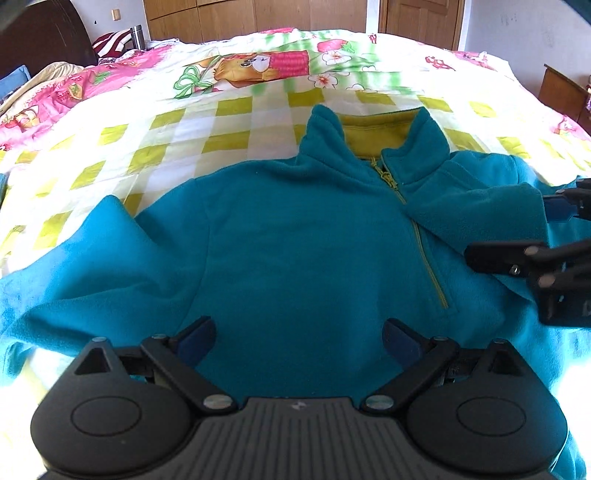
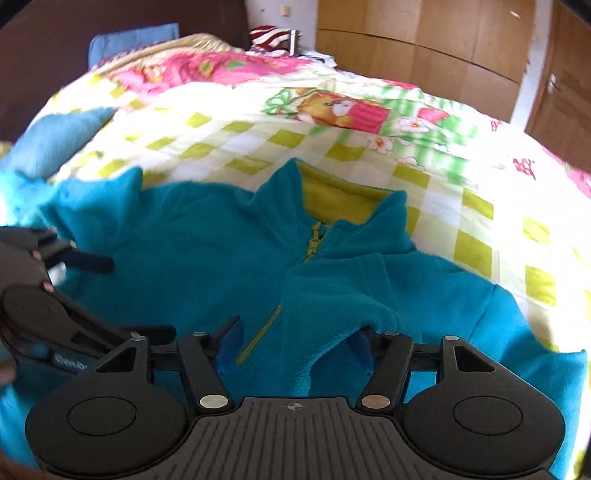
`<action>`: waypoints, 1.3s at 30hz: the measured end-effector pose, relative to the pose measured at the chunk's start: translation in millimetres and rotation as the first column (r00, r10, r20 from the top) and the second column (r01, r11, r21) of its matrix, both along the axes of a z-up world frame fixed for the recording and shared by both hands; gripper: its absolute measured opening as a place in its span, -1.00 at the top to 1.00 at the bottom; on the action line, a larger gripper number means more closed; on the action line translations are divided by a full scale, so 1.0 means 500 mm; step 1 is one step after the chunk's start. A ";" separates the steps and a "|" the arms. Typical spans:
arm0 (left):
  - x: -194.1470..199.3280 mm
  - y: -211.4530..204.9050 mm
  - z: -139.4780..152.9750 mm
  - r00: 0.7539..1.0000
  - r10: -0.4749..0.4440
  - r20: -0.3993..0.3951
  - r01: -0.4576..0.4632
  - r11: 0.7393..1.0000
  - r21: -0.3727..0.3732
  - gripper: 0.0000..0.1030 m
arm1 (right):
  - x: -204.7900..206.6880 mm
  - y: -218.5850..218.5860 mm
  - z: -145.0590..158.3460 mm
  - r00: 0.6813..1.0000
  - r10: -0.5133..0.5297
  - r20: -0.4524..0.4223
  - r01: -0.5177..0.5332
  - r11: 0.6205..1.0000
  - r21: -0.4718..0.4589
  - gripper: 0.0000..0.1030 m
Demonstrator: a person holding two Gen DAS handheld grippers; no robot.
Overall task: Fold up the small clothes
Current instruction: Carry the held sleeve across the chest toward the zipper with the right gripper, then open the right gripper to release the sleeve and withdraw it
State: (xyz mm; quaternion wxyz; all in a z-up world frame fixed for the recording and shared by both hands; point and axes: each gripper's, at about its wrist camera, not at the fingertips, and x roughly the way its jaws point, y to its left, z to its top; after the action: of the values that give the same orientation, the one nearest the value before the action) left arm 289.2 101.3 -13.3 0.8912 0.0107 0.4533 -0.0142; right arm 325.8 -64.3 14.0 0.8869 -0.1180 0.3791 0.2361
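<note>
A bed [image 1: 110,155] fills both views, spread with a quilt [image 1: 236,122] in yellow-green checks, with a cartoon print and pink border toward 12 o'clock. Wooden wardrobes [image 1: 258,14] stand behind it, and a dark headboard [image 1: 40,33] rises at 10 o'clock in the left wrist view.

On the quilt lies a teal fleece jacket [image 1: 295,240], front up, its collar toward 12 o'clock showing a yellow-green lining [image 1: 373,133]. A yellow-green zipper [image 1: 424,254] runs down the chest, slanting toward 5 o'clock. One sleeve [image 1: 74,266] spreads out toward 9 o'clock; the other sleeve [image 2: 343,295] is folded across the chest.

The left gripper [image 1: 299,339] sits at 6 o'clock over the lower body of the jacket, jaws spread wide with nothing between them. The right gripper [image 2: 295,347] is also wide apart; the cuff of the folded sleeve lies between its blue pads [image 2: 229,343], touching the right-hand one, not pinched.
</note>
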 end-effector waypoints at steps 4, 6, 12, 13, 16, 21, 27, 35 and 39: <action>0.004 0.008 0.004 1.000 0.029 -0.007 -0.029 0.999 -0.017 -1.00 | 0.063 -0.027 0.014 0.976 -0.113 -0.185 0.154 0.962 0.226 0.11; -0.001 0.016 0.005 0.999 0.045 -0.006 -0.045 0.999 -0.013 -1.00 | 0.089 -0.029 0.012 0.951 -0.169 -0.257 0.243 0.926 0.289 0.70; -0.027 0.056 0.009 0.993 0.117 -0.013 -0.117 0.993 -0.019 -1.00 | 0.085 0.057 0.040 0.986 -0.150 -0.073 0.165 0.935 0.313 0.81; -0.030 0.061 0.009 0.992 0.126 -0.016 -0.126 0.992 -0.017 -1.00 | 0.082 0.082 0.033 0.991 -0.121 -0.048 0.130 0.952 0.277 0.80; -0.039 0.072 0.003 0.989 0.144 -0.029 -0.144 0.989 -0.007 -1.00 | 0.072 0.146 -0.020 0.998 -0.030 -0.056 0.037 0.990 0.139 0.71; -0.058 0.079 -0.008 0.988 0.145 -0.049 -0.145 0.989 0.017 -1.00 | 0.038 0.177 -0.068 0.995 0.058 -0.082 -0.054 0.997 0.047 0.70; -0.066 0.079 -0.011 0.986 0.156 -0.059 -0.156 0.988 0.006 -1.00 | 0.026 0.192 -0.050 0.995 0.095 0.010 -0.095 0.995 0.013 0.43; -0.084 0.081 0.001 0.985 0.168 -0.047 -0.168 0.986 0.006 -1.00 | 0.008 0.221 -0.054 0.993 0.115 0.011 -0.115 0.993 0.022 0.83; -0.089 0.082 0.005 0.984 0.172 -0.045 -0.171 0.985 0.008 -1.00 | 0.011 0.231 -0.062 0.992 0.128 0.002 -0.128 0.992 0.022 0.81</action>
State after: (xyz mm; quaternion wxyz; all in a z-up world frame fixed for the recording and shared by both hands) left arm 244.6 142.3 -10.8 0.8786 -0.0270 0.4726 0.0633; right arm 331.1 51.0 -16.9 0.8714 -0.1324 0.3678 0.2964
